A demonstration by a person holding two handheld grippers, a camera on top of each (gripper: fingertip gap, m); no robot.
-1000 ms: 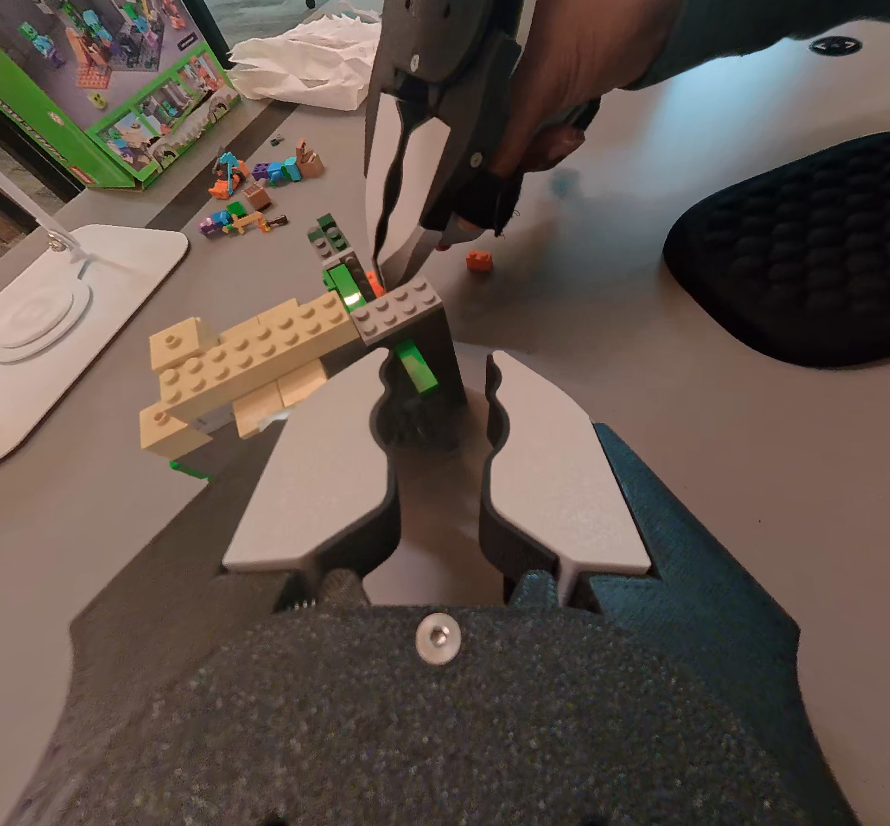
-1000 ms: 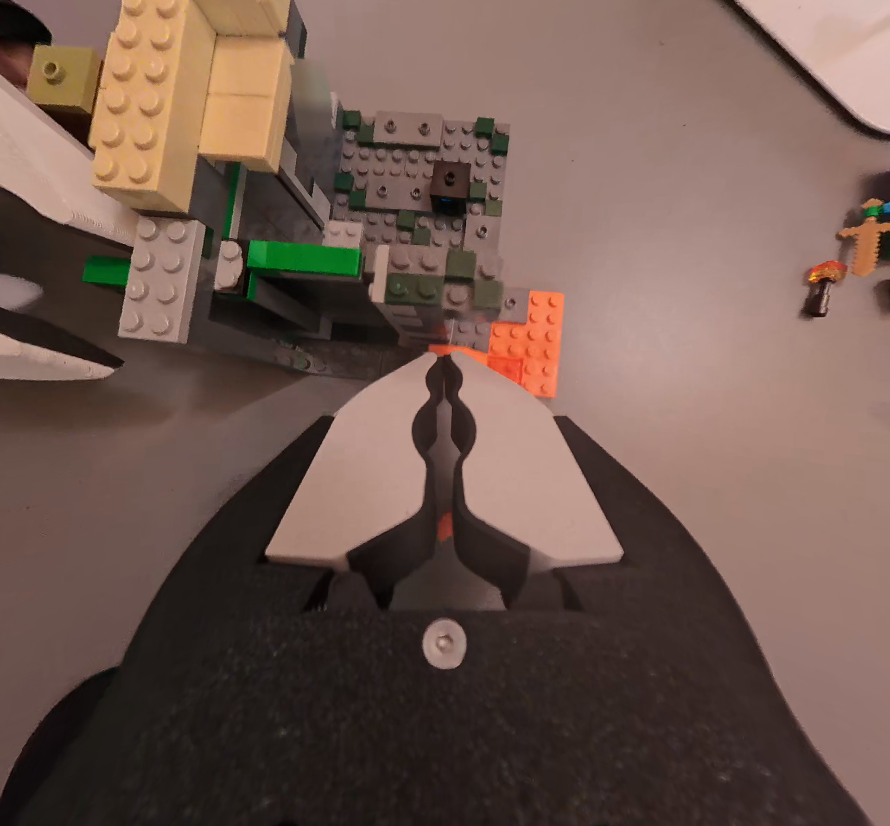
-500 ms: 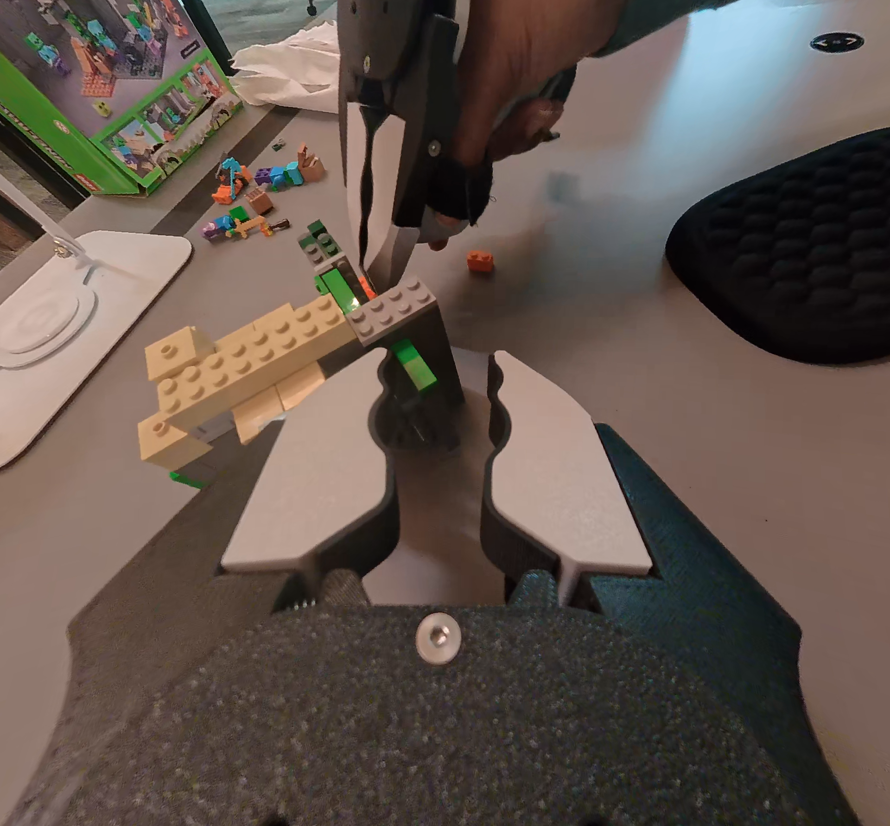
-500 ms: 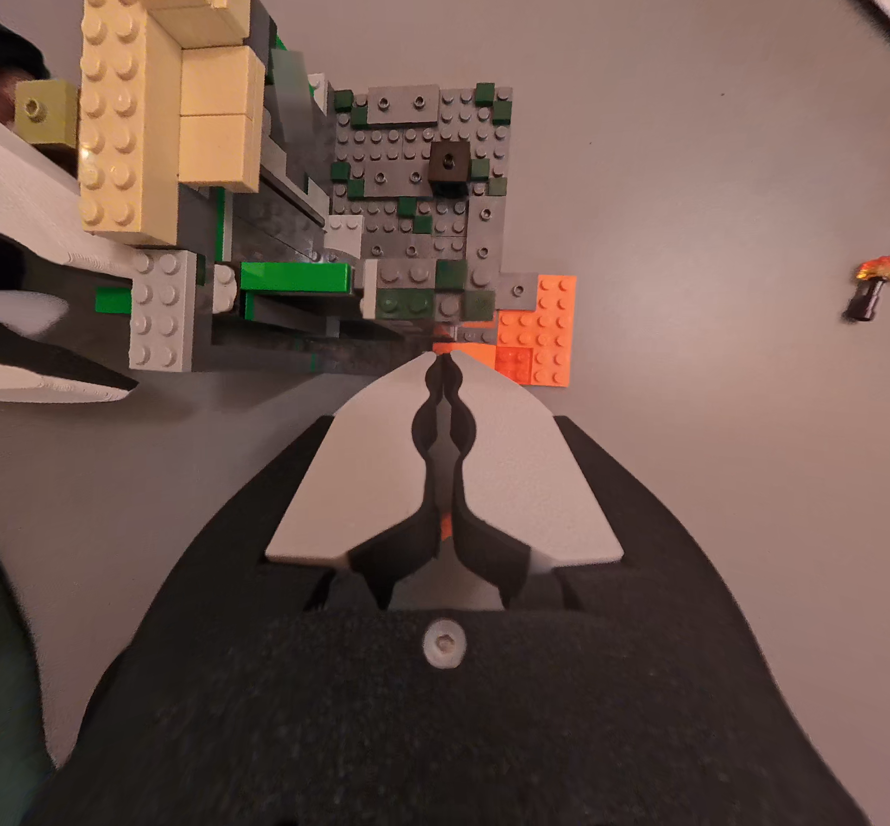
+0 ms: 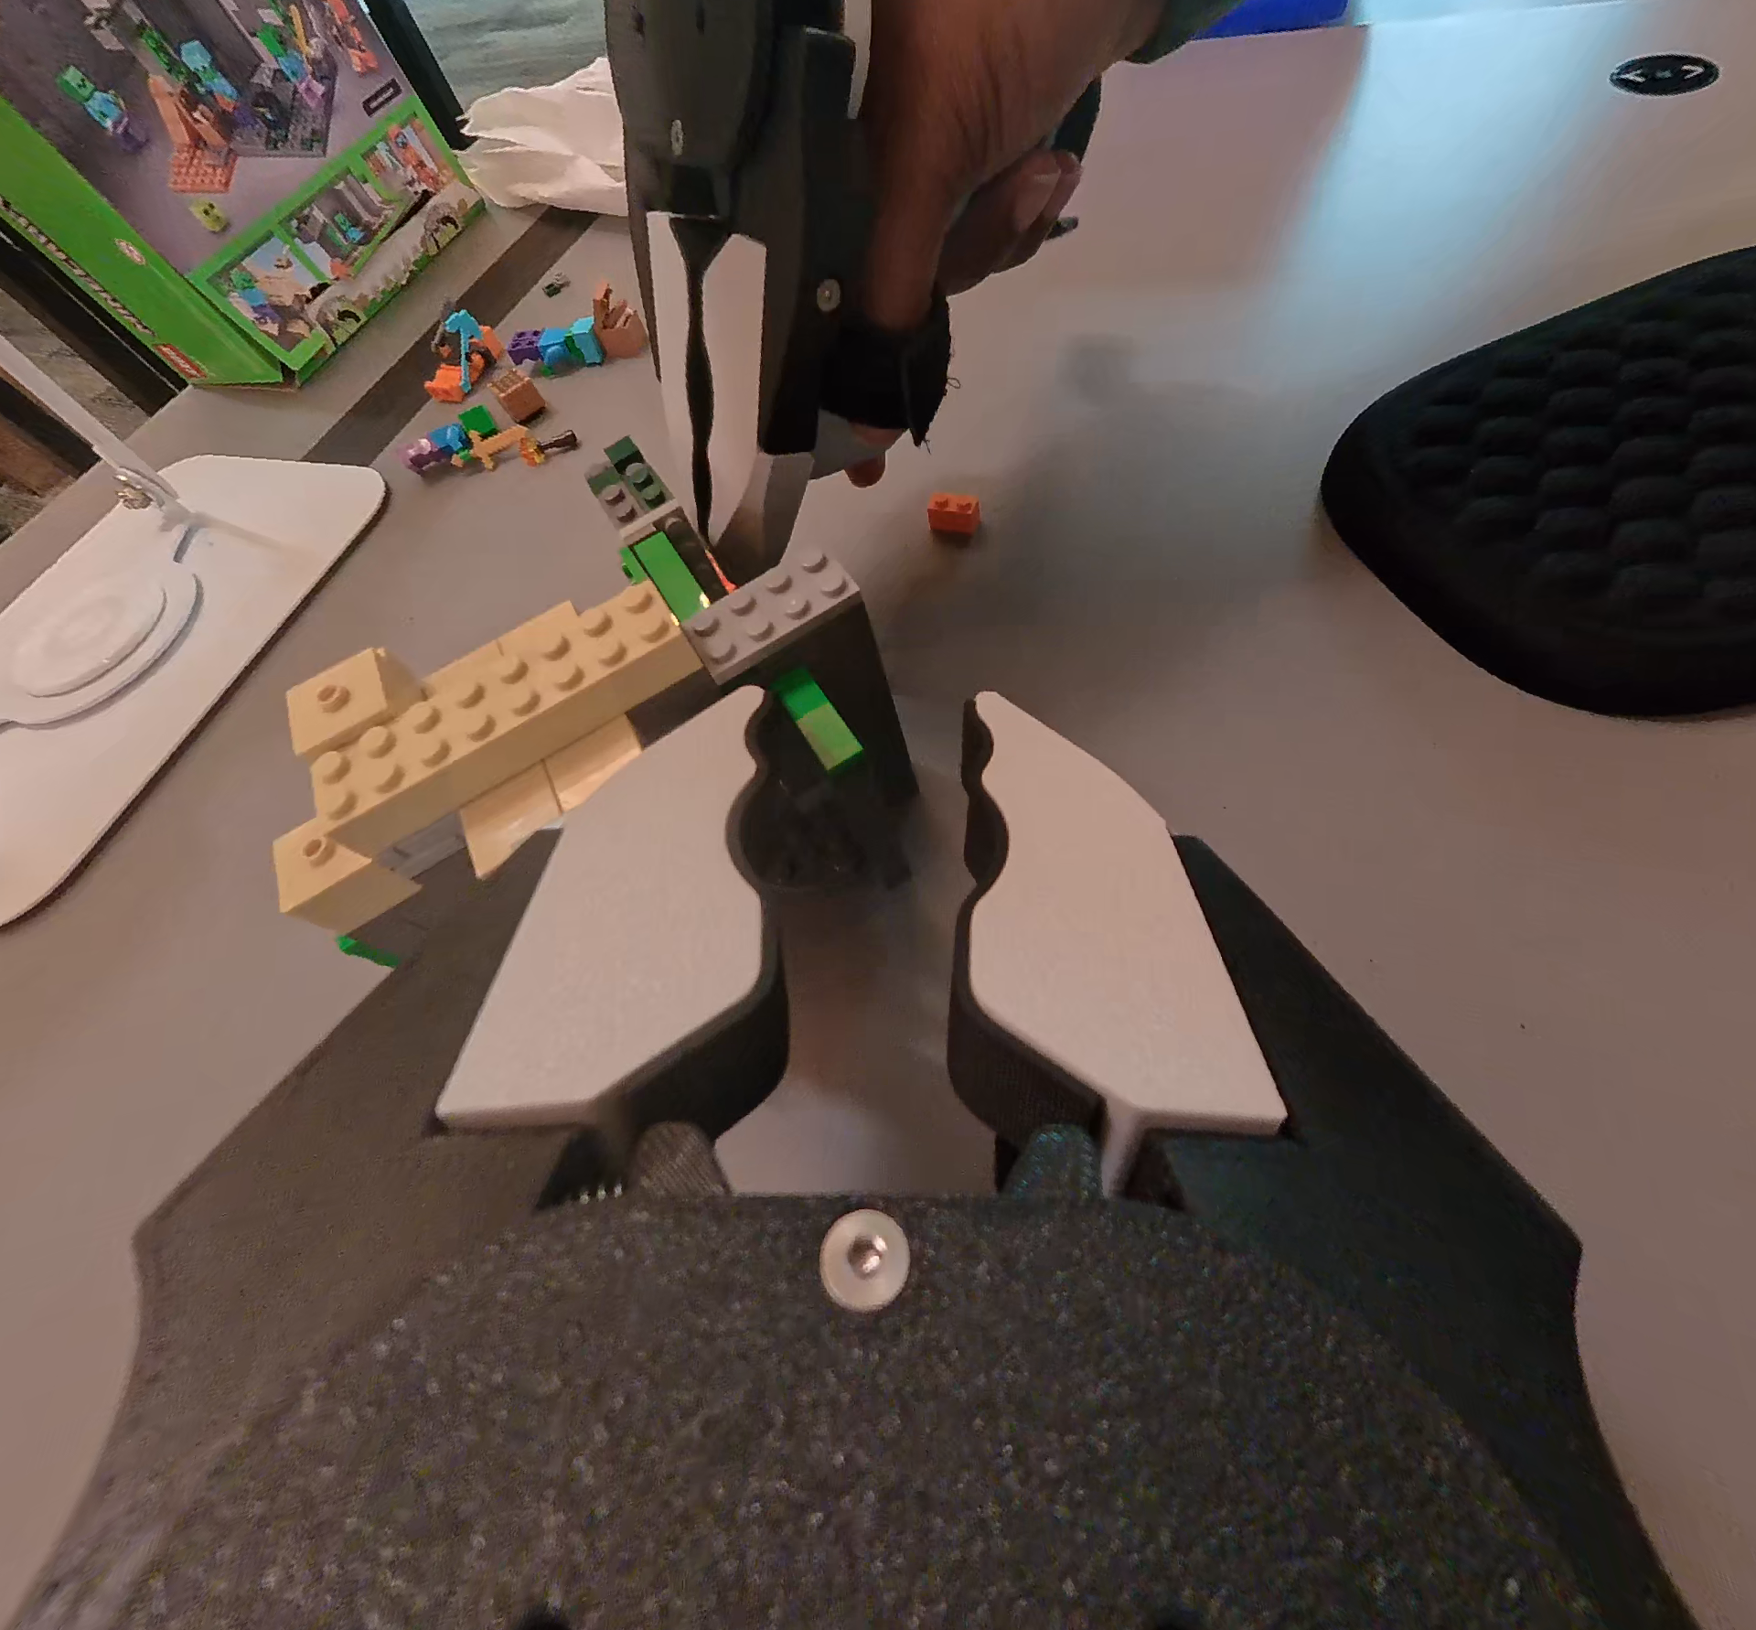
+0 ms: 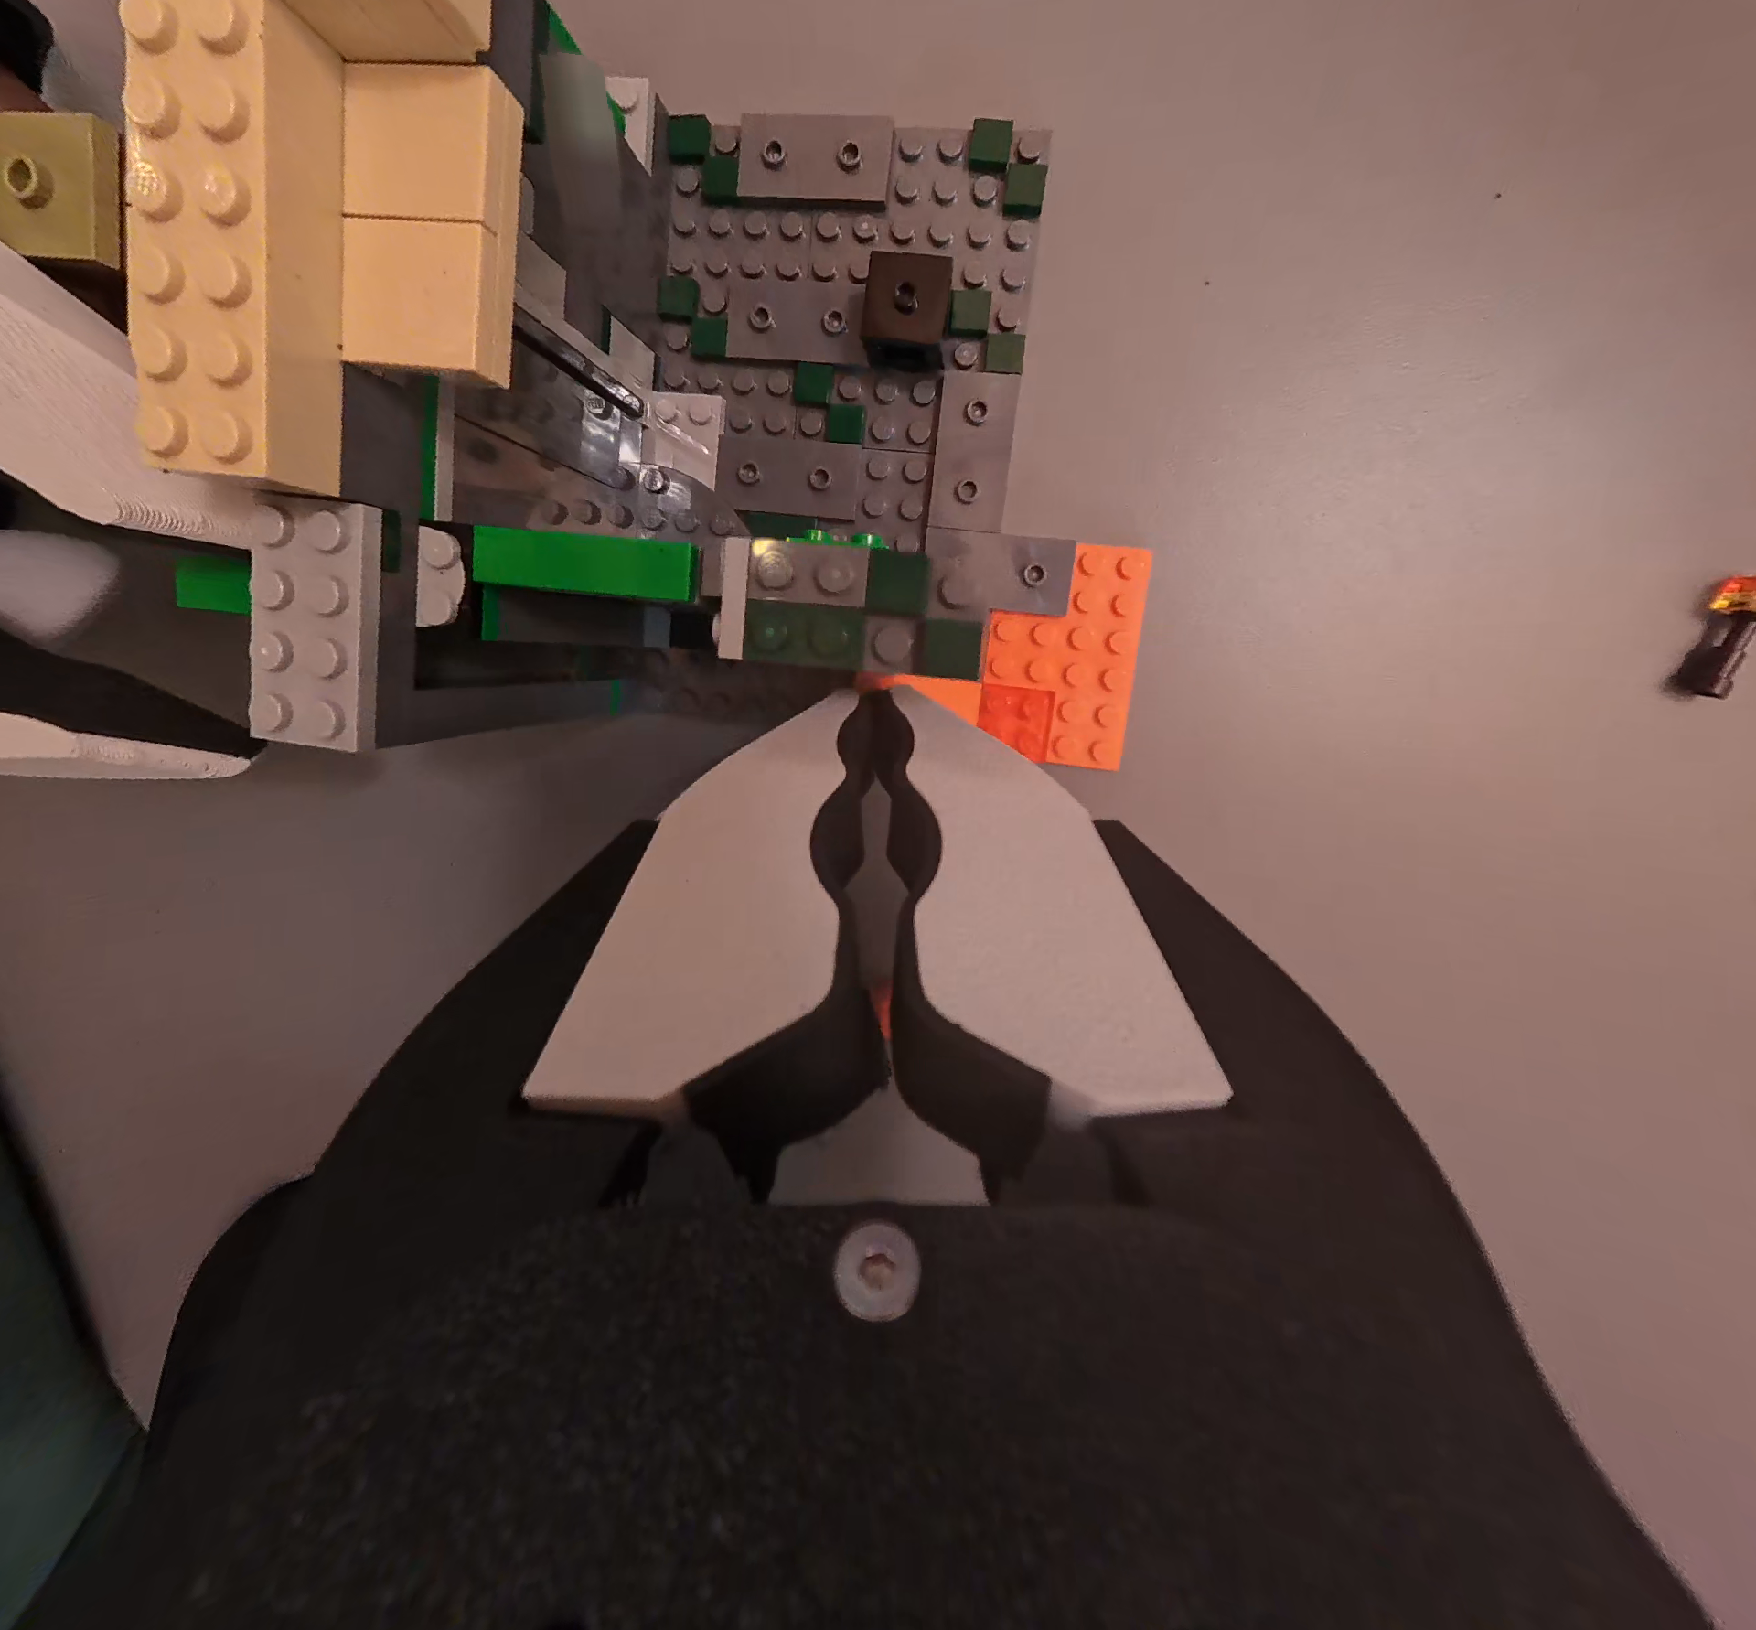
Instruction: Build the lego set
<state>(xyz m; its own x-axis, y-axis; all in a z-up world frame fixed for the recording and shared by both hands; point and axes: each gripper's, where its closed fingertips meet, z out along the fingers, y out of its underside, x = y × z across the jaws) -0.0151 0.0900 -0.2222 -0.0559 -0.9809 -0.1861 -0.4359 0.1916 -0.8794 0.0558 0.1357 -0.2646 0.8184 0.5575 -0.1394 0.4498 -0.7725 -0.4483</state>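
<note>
Right wrist view had the right claw (image 6: 872,702) pinching a small orange piece (image 6: 882,1005) over the model's (image 6: 846,330) orange corner (image 6: 1083,663), needing a straight press, while the left claw (image 5: 860,720) stood spread, bracing.

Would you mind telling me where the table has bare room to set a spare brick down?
Bare grey table lies between the lego build and the black mat, broken only by one orange brick. It is crowded between the build and the set box, where loose pieces lie scattered.
</note>
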